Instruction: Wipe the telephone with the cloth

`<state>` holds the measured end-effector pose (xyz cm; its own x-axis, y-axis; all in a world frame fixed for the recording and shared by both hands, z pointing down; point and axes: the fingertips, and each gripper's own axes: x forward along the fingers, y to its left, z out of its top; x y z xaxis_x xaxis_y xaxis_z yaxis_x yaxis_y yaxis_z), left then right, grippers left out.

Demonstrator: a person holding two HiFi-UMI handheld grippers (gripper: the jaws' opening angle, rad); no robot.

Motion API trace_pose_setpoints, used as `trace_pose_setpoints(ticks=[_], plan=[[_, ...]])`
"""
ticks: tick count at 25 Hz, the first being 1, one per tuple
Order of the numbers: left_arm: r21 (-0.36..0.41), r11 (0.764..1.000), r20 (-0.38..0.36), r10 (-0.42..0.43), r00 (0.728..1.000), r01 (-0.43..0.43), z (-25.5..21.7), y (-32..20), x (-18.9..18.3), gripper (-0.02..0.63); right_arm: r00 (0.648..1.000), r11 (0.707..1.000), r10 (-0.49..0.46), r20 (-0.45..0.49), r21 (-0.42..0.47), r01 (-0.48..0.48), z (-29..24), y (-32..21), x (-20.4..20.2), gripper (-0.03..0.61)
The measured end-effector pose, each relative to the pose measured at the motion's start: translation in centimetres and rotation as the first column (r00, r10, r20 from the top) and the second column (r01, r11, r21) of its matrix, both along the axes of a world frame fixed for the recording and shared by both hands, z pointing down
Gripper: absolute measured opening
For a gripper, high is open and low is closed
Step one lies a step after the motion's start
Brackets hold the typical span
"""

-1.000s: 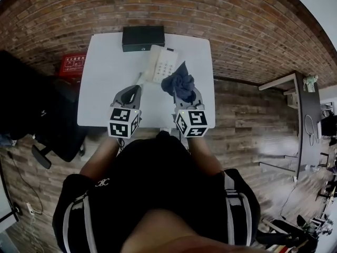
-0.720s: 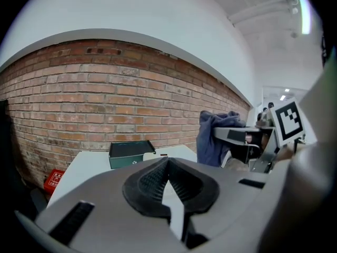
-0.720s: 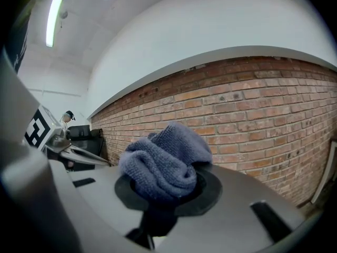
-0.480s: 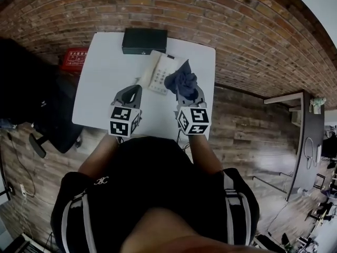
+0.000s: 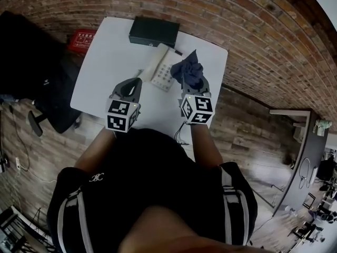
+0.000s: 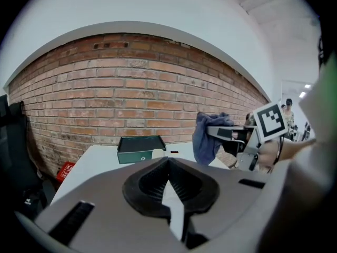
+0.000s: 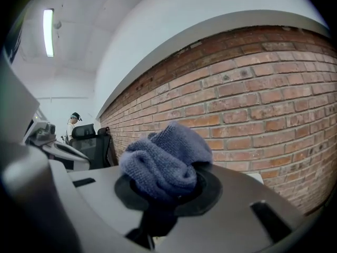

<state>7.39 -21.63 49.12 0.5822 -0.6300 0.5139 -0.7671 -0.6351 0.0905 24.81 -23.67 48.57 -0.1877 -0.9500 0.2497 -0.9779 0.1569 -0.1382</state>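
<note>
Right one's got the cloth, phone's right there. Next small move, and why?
Probably lower the right hand-held gripper slightly, toward its left, so the cloth lands on the telephone. Its jaws are shut on the bunched cloth, which in the left gripper view seems to hang above the table, and in the head view sits over the telephone's right edge, not its keypad.

**Telephone** [image 5: 161, 68]: white desk set lying flat and skewed on the white counter [image 5: 105, 73], with the handset along its left side and the keypad facing up.

**Cloth** [image 5: 190, 67]: blue-grey knit, bunched into 1 wad and clamped between the jaws of the right hand-held gripper [image 5: 189, 81]. It hangs at the telephone's right edge. Contact between the 2 cannot be determined.
</note>
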Motion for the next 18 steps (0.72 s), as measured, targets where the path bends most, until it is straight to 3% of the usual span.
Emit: trace_pose_setpoints(ticks=[6,12,18], plan=[[0.024,0.999,0.042,0.02,0.999,-0.021,0.6,-2.5,-2.3,-0.006,0.997,0.999,-0.017,0.071,0.032,0.015,-0.9,-5.4,-1.0,0.06],[0.032,0.999,0.015,0.014,1.0,-0.014,-0.2,-4.1,-3.8,-0.006,0.997,0.998,-0.031,-0.073,-0.065,0.027,2.5,-11.6,-1.9,0.06],[0.031,0.999,-0.003,-0.03,1.0,0.03,-0.1,-4.5,-5.6,-0.006,0.992,0.989,-0.041,-0.118,-0.147,0.023,6.0,-14.9,-2.5,0.06]])
